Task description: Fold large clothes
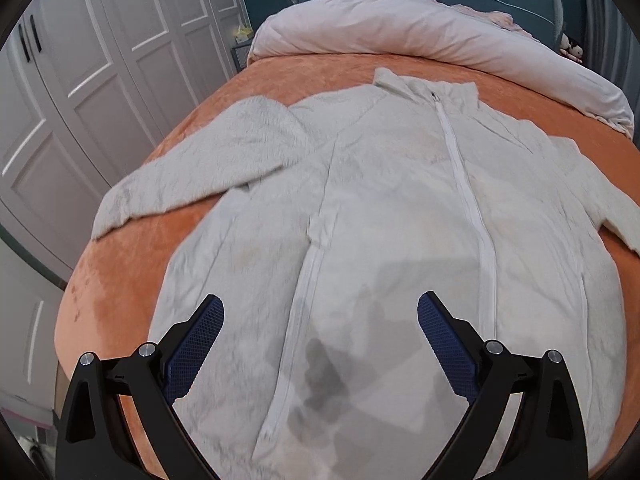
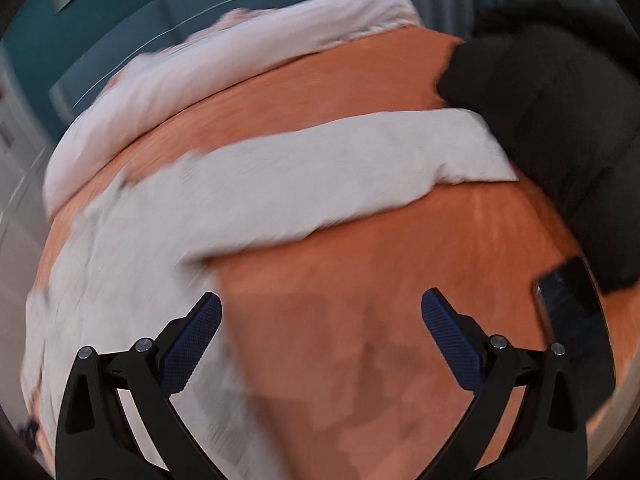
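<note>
A large white fleece zip jacket (image 1: pixel 392 208) lies flat and face up on the orange bed cover (image 1: pixel 120 288), collar toward the far pillows, both sleeves spread out. My left gripper (image 1: pixel 320 324) is open and empty, hovering above the jacket's lower front near the hem. In the blurred right wrist view the jacket's right sleeve (image 2: pixel 320 172) stretches across the orange cover (image 2: pixel 380 280). My right gripper (image 2: pixel 320 320) is open and empty over bare cover, just right of the jacket's body.
A rolled pale pink duvet (image 1: pixel 420 28) lies across the head of the bed. White wardrobe doors (image 1: pixel 80 80) stand to the left. A black garment (image 2: pixel 560 128) and a dark phone (image 2: pixel 572 304) lie on the bed's right side.
</note>
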The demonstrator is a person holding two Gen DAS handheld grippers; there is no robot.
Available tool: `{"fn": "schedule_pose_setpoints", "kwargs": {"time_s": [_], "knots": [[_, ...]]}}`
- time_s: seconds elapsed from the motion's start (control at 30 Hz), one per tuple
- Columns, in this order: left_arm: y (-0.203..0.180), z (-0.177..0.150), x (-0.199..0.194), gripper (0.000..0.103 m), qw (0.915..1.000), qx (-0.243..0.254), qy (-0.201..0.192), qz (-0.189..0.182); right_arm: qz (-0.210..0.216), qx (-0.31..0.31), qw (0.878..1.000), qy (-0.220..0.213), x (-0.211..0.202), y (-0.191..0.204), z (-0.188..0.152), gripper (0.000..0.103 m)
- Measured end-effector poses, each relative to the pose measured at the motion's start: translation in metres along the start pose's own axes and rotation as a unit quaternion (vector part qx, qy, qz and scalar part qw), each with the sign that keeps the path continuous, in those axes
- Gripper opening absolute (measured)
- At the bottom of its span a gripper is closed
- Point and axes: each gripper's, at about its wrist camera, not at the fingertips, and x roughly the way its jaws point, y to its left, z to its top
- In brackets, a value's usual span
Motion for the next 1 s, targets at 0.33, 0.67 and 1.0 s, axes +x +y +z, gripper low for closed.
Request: {"fn": "schedule_pose_setpoints", "kwargs": {"time_s": [0.33,0.67,1.0], "knots": [[-0.01,0.011,0.021,0.096,0.9998,0.009,0.013,0.013,0.003,0.231,0.973,-0.002,0.066,-0.104,0.058,0.098],[-0.003,0.015,0.03,0.096,0.9996,0.007,0.015,0.023,0.046,0.199,0.978,-0.039,0.073,-0.045,0.112,0.001],[0.018,0.015,0.036,0.096,0.9993,-0.028,0.017,0.016,0.292,-0.219,0.927,-0.088,-0.039,0.272,0.049,0.0]]}}
